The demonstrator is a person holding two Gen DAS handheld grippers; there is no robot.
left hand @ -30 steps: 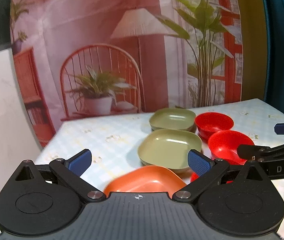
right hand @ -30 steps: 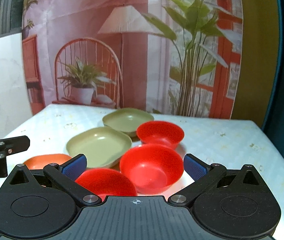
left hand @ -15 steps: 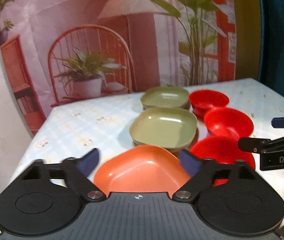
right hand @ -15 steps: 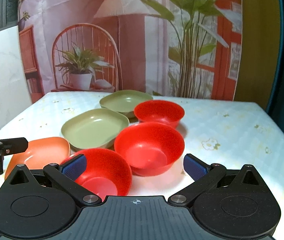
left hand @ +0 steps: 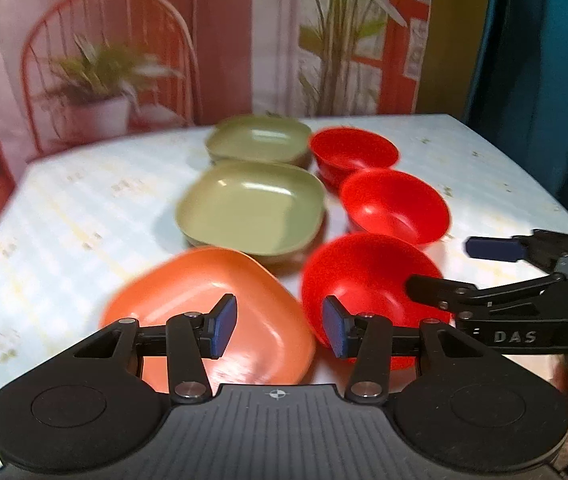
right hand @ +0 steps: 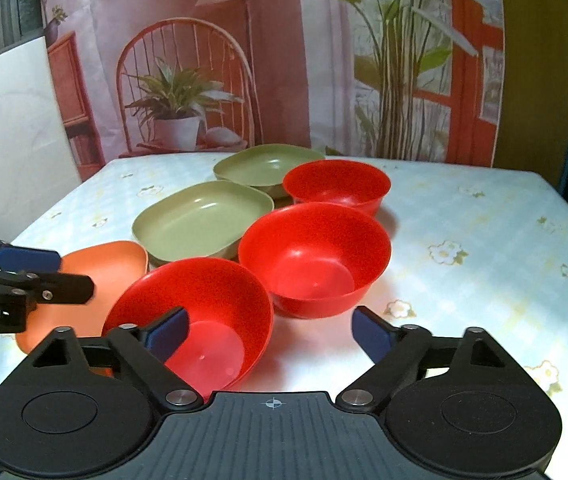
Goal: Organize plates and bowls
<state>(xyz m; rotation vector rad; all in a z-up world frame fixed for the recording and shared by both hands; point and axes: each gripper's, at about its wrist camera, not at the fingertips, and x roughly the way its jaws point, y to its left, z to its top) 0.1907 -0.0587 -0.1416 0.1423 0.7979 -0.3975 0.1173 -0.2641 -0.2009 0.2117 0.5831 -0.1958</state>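
Left wrist view: orange plate (left hand: 208, 312) sits at near-left corner of table (left hand: 64, 216), now directly under left gripper (left hand: 280, 326). Change vs 1 s ago: that gripper has dropped and tipped fwd over the plate's right rim, and its jaws have narrowed from wide to a partial gap; still released, nothing between pads, no contact confirmed (view blurred by motion). Judgement: closing-in for a rim pinch on the plate, prob. to stack it w/ the green ones. Nearest red bowl (right hand: 196, 320) lies just beside the plate's right edge; right blue pad (left hand: 334, 330) overlaps it in view, touching or not cannot tell. Right gripper (right hand: 268, 336) has also come lower and closer, jaws wide apart, holding nothing; left finger sits over nearest bowl's bowl-space, right finger over bare cloth. Behind: near green plate (right hand: 204, 220), far green plate (right hand: 264, 168), middle red bowl (right hand: 316, 258), far red bowl (right hand: 338, 184), two tight rows, neighbours near-touching. Edges/room: plate is close to table's front and left edges, so little margin toward operator; gap between plate and nearest bowl is slim, risk of nudging bowl on closure. Open cloth is ample on right side and left-rear. Grippers near each other at centre; crossing paths to be avoided.
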